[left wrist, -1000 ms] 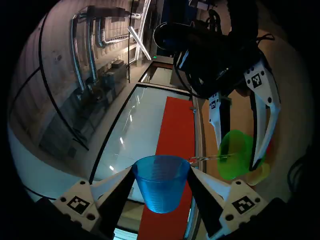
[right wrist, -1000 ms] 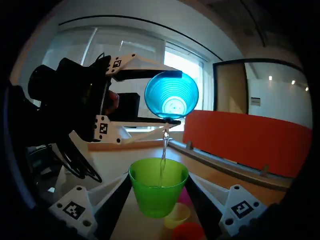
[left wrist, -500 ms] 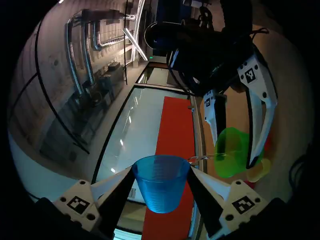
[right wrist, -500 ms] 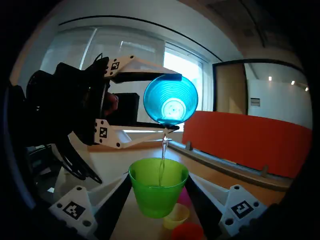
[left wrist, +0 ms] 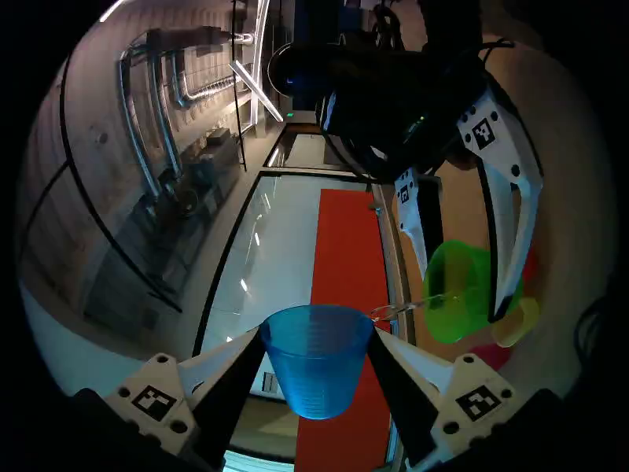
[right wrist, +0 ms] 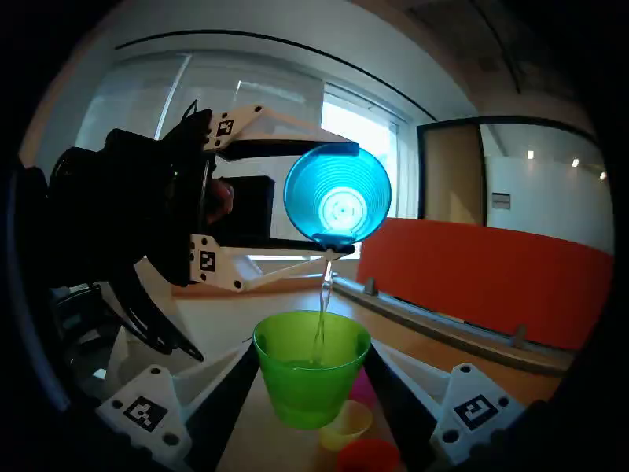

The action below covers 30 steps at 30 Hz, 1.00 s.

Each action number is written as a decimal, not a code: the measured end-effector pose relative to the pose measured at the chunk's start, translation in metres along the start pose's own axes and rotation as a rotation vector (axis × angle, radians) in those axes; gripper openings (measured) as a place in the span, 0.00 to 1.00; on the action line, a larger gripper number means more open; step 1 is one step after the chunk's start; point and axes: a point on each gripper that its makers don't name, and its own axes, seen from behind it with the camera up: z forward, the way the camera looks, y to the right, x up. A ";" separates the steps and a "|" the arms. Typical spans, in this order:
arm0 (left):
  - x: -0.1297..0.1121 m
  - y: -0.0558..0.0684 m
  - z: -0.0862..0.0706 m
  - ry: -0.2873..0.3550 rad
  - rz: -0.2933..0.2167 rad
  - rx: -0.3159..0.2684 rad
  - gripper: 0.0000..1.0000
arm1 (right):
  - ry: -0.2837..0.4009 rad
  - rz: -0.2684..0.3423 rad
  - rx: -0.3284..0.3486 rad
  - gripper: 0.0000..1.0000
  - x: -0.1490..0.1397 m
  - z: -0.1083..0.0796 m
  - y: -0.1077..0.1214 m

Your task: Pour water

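At the left of the right gripper view, the left tongs (right wrist: 346, 197) reach in sideways, high above the wooden surface (right wrist: 224, 318). They are clenched on the blue cup (right wrist: 336, 197), with one finger above it and one below. The cup is tipped on its side, its long axis near level and its mouth facing the camera. From its lowest lip a thin stream of water (right wrist: 322, 303) falls straight down into the green cup (right wrist: 311, 377). That cup stands upright directly below, grasped by the right tongs (right wrist: 311, 354) with a finger on each side, and some water stands in it.

The pour looks to be mid-course. What matters next is that the blue lip stays over the green mouth, and the stream lands near centre, well inside the rim.

Below and just right of the green cup, a small yellow cup (right wrist: 346, 423) sits on the surface. Farther right runs an orange-red partition (right wrist: 503, 275).
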 end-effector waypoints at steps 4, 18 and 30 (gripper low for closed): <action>0.000 0.000 0.001 0.000 0.016 0.000 0.88 | 0.000 0.001 -0.001 0.91 -0.001 0.000 0.001; 0.002 -0.001 0.000 0.003 0.065 0.008 0.88 | 0.002 0.004 -0.005 0.91 -0.002 0.000 0.004; 0.006 0.002 0.000 0.011 0.102 0.007 0.88 | 0.005 0.004 -0.010 0.91 -0.001 -0.001 0.007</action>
